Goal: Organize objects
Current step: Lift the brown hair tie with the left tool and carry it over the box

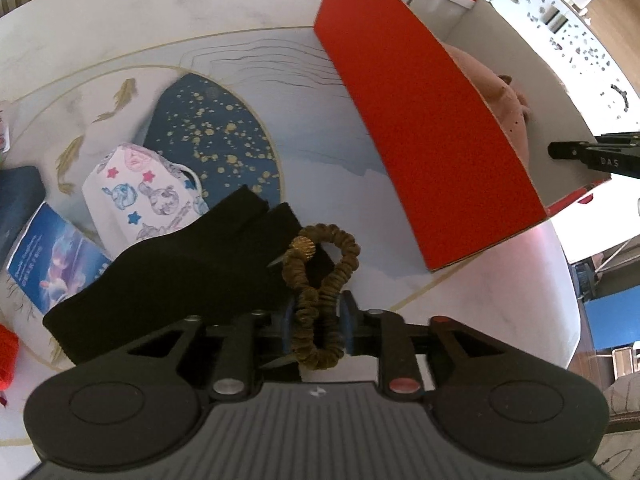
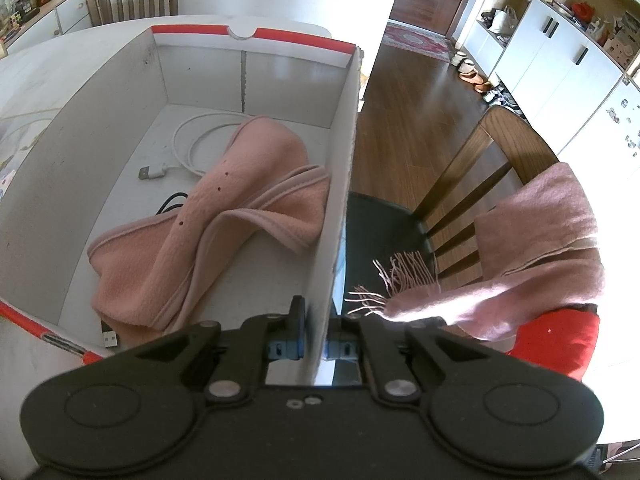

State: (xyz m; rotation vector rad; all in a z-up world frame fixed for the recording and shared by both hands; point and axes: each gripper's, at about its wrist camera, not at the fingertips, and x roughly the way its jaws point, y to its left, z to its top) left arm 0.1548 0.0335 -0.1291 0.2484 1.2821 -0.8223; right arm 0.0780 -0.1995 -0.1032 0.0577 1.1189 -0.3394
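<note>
My left gripper (image 1: 318, 320) is shut on a brown scrunchie (image 1: 320, 280) with a gold bead, held just above the table. A red-sided cardboard box (image 1: 420, 120) stands to its upper right. My right gripper (image 2: 314, 340) is shut on the box's right wall (image 2: 340, 200); it also shows at the right edge of the left wrist view (image 1: 592, 156). Inside the box lie a pink towel (image 2: 224, 220), a white cable (image 2: 192, 148) and a black cable (image 2: 172, 202).
On the table (image 1: 160, 20) left of the scrunchie lie a black cloth (image 1: 180, 280), a patterned face mask (image 1: 144, 192), a blue booklet (image 1: 52, 264) and a dark case (image 1: 16, 200). A wooden chair (image 2: 480, 168) with a pink scarf (image 2: 540, 248) stands right of the box.
</note>
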